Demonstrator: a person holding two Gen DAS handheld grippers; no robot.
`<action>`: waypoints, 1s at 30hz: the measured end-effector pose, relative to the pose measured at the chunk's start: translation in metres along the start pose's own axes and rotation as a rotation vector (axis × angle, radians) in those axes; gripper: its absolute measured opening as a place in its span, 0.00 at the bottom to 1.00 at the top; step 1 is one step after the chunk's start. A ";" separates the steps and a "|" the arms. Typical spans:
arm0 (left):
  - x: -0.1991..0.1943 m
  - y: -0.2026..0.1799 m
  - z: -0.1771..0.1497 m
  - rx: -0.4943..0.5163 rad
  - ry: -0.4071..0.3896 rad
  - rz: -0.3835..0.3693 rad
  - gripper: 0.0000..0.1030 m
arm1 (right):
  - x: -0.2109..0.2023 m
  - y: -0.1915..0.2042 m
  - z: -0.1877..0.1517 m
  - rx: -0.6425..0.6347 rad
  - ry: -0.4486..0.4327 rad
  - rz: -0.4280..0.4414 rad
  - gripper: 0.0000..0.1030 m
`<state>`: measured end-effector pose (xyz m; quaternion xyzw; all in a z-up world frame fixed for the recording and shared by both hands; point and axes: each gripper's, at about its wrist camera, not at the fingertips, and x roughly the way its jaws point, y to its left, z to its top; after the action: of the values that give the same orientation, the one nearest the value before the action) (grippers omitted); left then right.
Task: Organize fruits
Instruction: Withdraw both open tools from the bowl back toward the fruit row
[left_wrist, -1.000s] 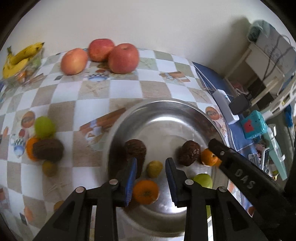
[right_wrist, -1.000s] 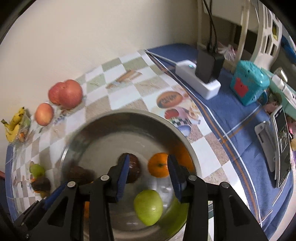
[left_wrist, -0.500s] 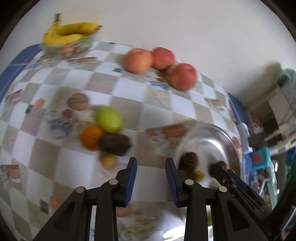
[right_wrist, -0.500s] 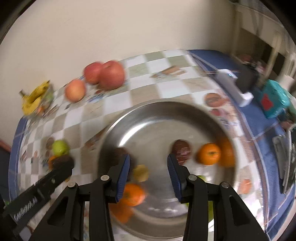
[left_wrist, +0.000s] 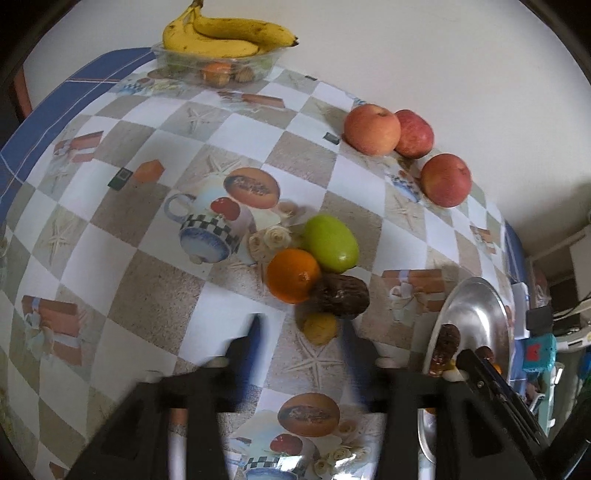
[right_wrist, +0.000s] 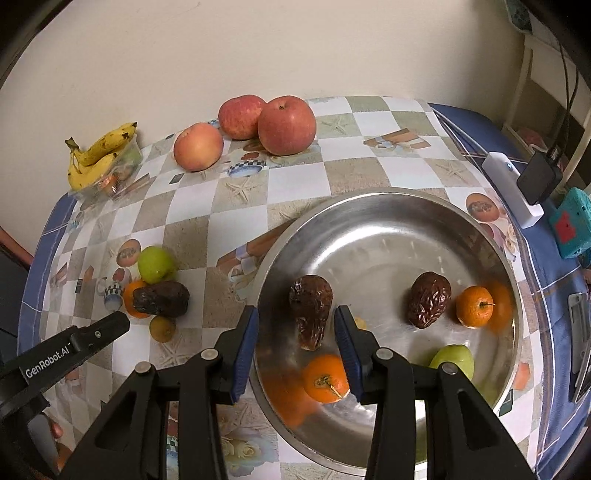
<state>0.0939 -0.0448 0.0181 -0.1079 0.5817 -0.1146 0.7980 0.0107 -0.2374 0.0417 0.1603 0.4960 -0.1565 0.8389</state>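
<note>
1. The left gripper (left_wrist: 301, 332) points down at a small heap of fruit on the checked tablecloth (left_wrist: 129, 240). Its fingers are blurred and are opening, with nothing between them.
2. The heap has a green oval fruit (left_wrist: 330, 242), a round orange mandarin (left_wrist: 293, 275), a dark brown wrinkled date (left_wrist: 341, 295) and a small yellow fruit (left_wrist: 320, 328), all touching.
3. The date lies flat, its long side running left to right in the left view.
4. The right gripper (right_wrist: 295, 345) hangs over the big shiny metal bowl (right_wrist: 388, 214). Its blue fingers are a little apart and hold nothing.
5. Only the right view shows the bowl's inside well: two brown dates, two mandarins and a green fruit.
6. Only the left view shows the bananas (left_wrist: 221, 35) up close in their clear tray.
</note>
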 end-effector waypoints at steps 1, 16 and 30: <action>0.001 0.000 0.000 -0.003 0.000 0.015 0.82 | 0.001 -0.001 0.000 0.004 0.001 -0.001 0.50; -0.002 0.009 0.004 -0.008 -0.080 0.131 1.00 | 0.005 -0.004 -0.003 -0.004 -0.034 -0.051 0.96; 0.000 0.022 0.023 -0.065 -0.084 0.058 1.00 | -0.001 0.000 0.015 0.050 -0.049 -0.003 0.96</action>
<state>0.1174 -0.0228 0.0177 -0.1215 0.5542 -0.0677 0.8207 0.0218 -0.2436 0.0497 0.1767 0.4713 -0.1742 0.8463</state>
